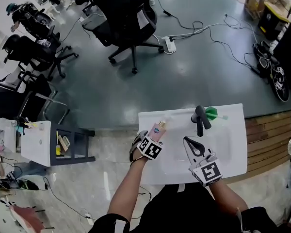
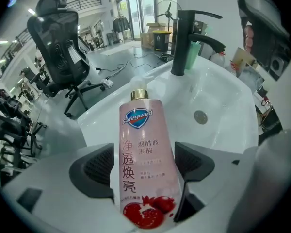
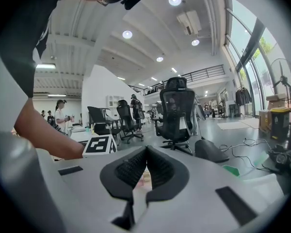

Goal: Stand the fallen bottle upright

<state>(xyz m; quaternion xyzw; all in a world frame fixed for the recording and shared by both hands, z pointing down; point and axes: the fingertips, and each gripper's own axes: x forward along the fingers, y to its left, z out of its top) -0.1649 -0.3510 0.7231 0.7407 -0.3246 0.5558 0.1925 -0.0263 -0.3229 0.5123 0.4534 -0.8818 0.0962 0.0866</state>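
1. White washbasin (image 1: pixel 235 149) with a black faucet (image 1: pixel 200 120) fills the work area; the pink Safeguard bottle (image 1: pixel 158 129) is at its left rim.
2. The left gripper (image 1: pixel 153 139) clamps the bottle's lower body, gold cap (image 2: pixel 139 94) pointing towards the faucet. The righting step looks under way; next, swing the base down onto the flat ledge.
3. The right gripper (image 1: pixel 188 142) hovers over the basin, jaws pressed together on nothing.
4. Only the left gripper view shows the drain (image 2: pixel 200 116); only the head view places both grippers.
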